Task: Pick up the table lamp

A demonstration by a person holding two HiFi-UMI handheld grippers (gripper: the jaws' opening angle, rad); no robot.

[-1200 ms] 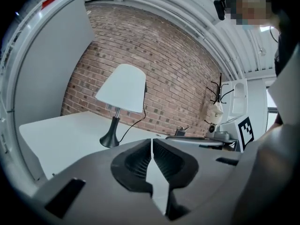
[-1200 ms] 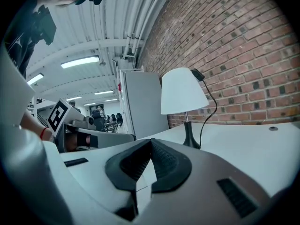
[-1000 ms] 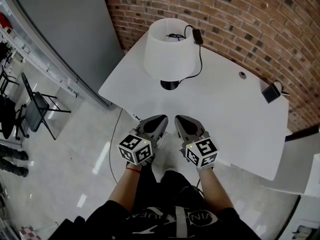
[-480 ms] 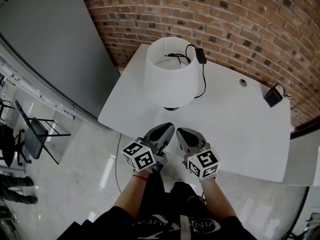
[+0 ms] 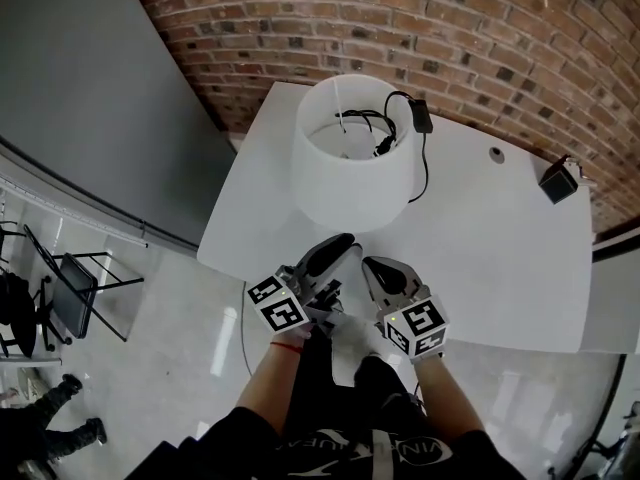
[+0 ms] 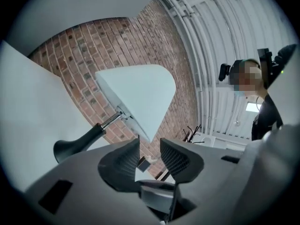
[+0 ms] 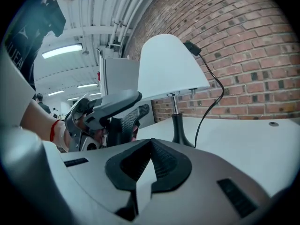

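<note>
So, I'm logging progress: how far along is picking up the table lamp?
Done: nothing yet; the table lamp stands on the white table, untouched. In hand: both grippers are at the table's near edge, the left gripper with its jaws opening and nothing between them, the right gripper shut and empty. Left: reach the lamp's stem, grip it and lift.

Left gripper (image 5: 338, 246) and right gripper (image 5: 380, 266): grey shells, black ribbed pads (image 6: 176, 159), white cubes (image 5: 279, 304) with black square markers. Left jaws opening, nothing between. Black top (image 5: 330, 450), white lettering; red wristband (image 5: 291, 344), left.
</note>
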